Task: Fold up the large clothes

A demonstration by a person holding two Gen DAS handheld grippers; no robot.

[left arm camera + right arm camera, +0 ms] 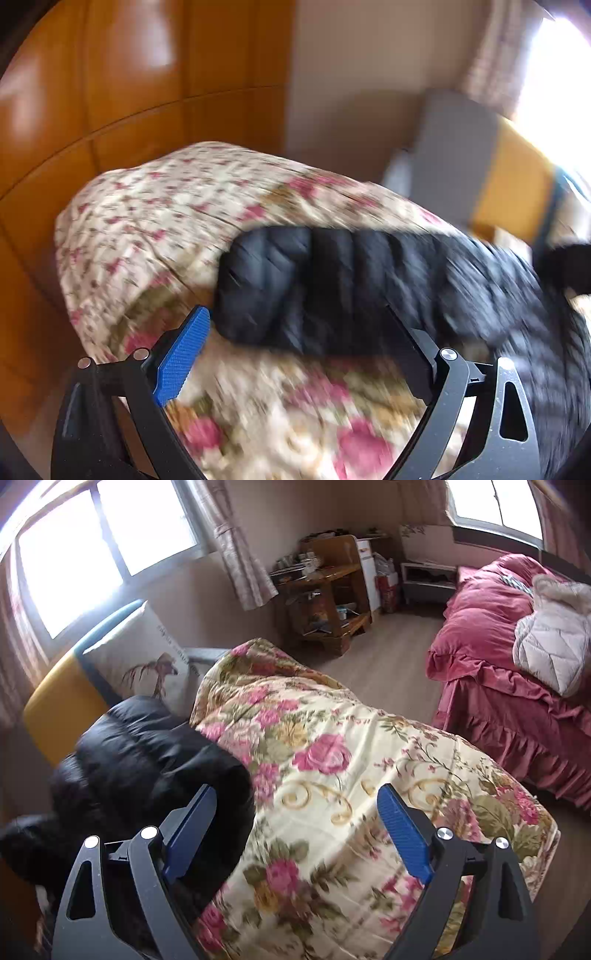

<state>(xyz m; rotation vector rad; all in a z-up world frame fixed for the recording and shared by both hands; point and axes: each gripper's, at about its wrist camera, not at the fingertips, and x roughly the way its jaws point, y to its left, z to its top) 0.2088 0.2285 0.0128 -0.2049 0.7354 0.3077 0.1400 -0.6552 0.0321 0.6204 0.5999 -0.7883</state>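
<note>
Black quilted fabric fills the middle of the left wrist view: a padded jacket (332,288) is seen lying folded on a floral bedspread (155,206), blurred by motion. The left hand-held gripper (295,354) is held wide open just in front of it, nothing gripped between its jaws. A wooden wardrobe (110,74) is seen behind.

From the right wrist view, the jacket (147,760) is seen at the left of the bedspread (332,775), beside a printed pillow (147,653). The right hand-held gripper (295,834) is spread wide and empty, above the bedspread. A pink bed (498,664) is seen well apart.
</note>
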